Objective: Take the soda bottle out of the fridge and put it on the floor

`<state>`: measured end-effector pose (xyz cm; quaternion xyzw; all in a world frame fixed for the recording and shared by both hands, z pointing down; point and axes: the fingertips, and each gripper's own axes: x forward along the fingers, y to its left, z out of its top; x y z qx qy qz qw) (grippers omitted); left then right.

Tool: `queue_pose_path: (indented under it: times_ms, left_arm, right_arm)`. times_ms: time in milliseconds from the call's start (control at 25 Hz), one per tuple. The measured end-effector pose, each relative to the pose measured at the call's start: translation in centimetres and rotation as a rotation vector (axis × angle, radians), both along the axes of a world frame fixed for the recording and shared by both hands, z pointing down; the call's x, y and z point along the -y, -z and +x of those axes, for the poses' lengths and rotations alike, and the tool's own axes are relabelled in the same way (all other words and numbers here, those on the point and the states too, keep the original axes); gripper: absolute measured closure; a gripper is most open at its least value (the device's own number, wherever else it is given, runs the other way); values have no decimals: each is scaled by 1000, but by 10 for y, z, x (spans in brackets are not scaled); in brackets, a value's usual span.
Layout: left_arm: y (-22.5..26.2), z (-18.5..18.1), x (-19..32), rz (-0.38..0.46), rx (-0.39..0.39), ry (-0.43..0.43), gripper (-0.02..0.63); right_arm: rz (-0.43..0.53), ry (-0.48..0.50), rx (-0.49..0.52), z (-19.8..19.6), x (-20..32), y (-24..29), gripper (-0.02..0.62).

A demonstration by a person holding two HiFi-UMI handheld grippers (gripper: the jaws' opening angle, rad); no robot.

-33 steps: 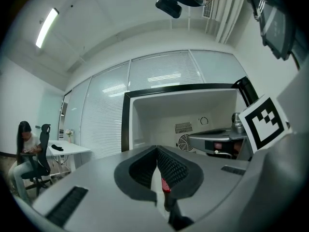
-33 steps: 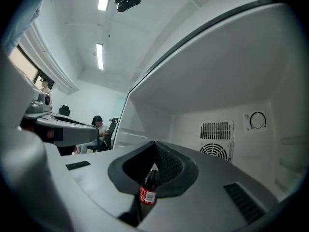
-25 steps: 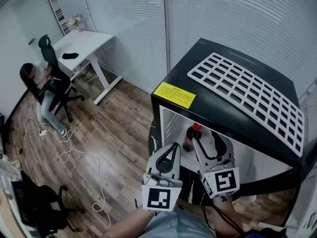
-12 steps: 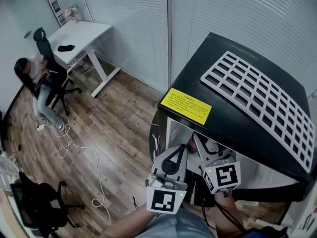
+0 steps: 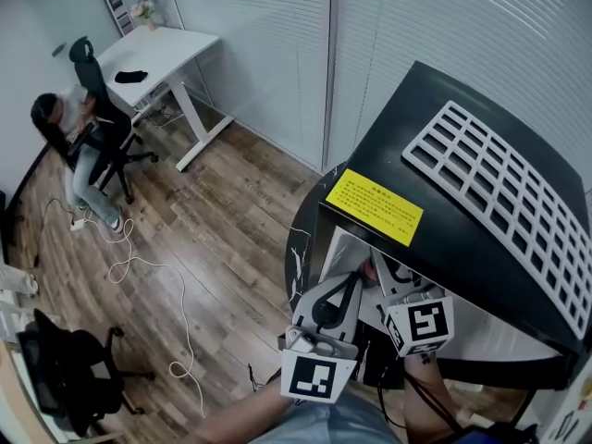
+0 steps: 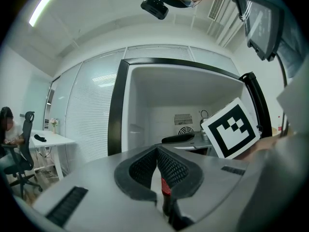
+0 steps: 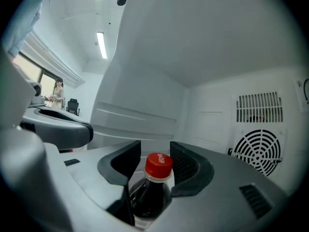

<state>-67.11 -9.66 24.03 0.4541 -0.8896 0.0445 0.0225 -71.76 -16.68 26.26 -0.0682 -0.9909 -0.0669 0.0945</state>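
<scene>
The right gripper [image 7: 154, 150] is reaching into the fridge [image 5: 416, 146], and its two fingers [image 7: 126, 159] are sitting on either side of the soda bottle [image 7: 150, 193]. They have just been closing in, and now the dark pads are pressing on the bottle's round shoulders, just under its red cap [image 7: 159, 164]. The bottle is standing upright inside the fridge, close to the front, with the white back wall and a round fan grille [image 7: 259, 152] showing behind it. The left gripper [image 6: 157, 150] is holding nothing. Its fingers are pressed together at the tips, and it is pointing level at the open front of the fridge, just beside the right gripper. In the head view both grippers are poking in under the fridge's black top, with the left gripper's marker cube [image 5: 319, 377] and the right gripper's marker cube [image 5: 421, 324] facing up. A white grid rack [image 5: 499, 202] is lying on top of the fridge, and a yellow sticker [image 5: 374, 207] is stuck along its front edge. The wooden floor [image 5: 213, 239] is spreading out to the left, with a white cable [image 5: 176, 314] curling across it. Far off, a person [image 5: 69, 141] is sitting in a black chair beside a white desk [image 5: 157, 55].
</scene>
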Motion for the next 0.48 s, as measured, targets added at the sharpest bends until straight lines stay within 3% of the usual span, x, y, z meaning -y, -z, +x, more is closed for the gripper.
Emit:
queue_pose_path:
  times_ms: [480]
  left_arm:
    - [0, -5, -4, 4, -3, 14, 589]
  right_arm:
    - [29, -2, -28, -10, 1, -6, 442]
